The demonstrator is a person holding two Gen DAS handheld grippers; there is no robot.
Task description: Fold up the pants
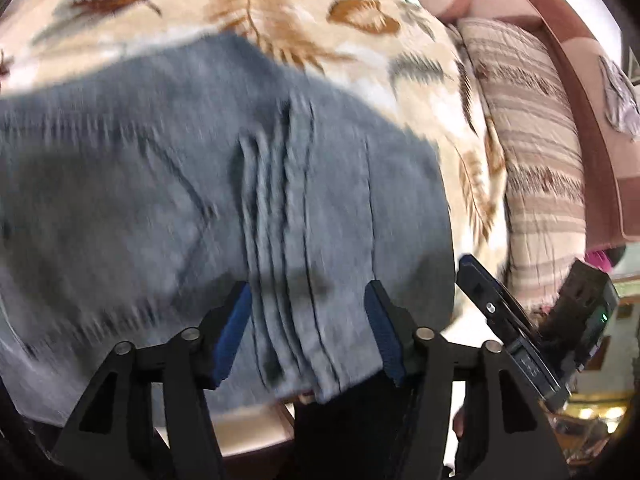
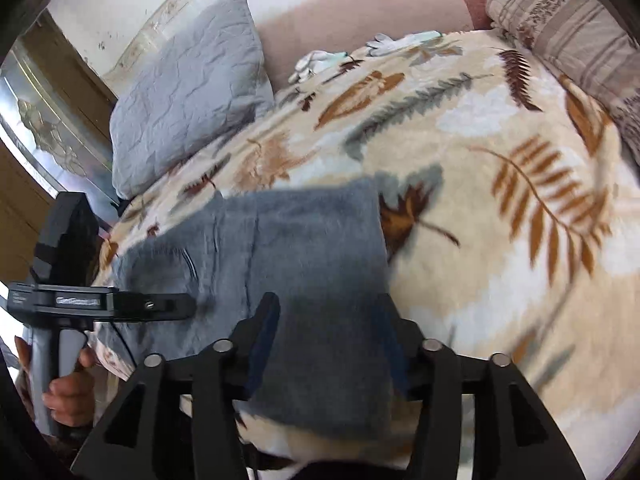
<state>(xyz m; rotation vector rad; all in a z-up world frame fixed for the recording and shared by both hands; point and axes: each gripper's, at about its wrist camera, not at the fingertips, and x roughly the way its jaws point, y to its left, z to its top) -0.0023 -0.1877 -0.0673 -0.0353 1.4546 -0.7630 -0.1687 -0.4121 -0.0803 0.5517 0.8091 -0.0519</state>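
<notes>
The left gripper (image 1: 308, 320) has its jaws spread wide, with the grey pants (image 1: 200, 184) lying between the two blue-padded fingers (image 1: 234, 332). Nothing is pinched: the stacked edges of the fabric pass through the gap without either pad visibly pressing them. The right gripper (image 2: 328, 336) is likewise wide open, straddling the near end of the pants (image 2: 304, 248); its far finger is partly veiled by blur, and no grasp is visible.

Recommended procedure, judged from this layout: close each gripper only after all layers at the near edge sit fully between the pads. A shallow bite would likely catch the top layer alone and let the stack slide apart. Raise both ends together and carry them away from the operator, keeping the edge taut so that the fold line stays straight.

Pose: both grippers point forward and downward over the near edge of the pants, left gripper (image 2: 152, 304) just beside the right one. The operator's left hand (image 2: 66, 396) grips its handle from below.

The pants lie already folded into a compact block on the leaf-patterned blanket (image 2: 480, 208). Beyond the pants, a grey pillow (image 2: 192, 84) leans at the far left, and a striped cushion (image 1: 536, 152) lies to the right of them.
</notes>
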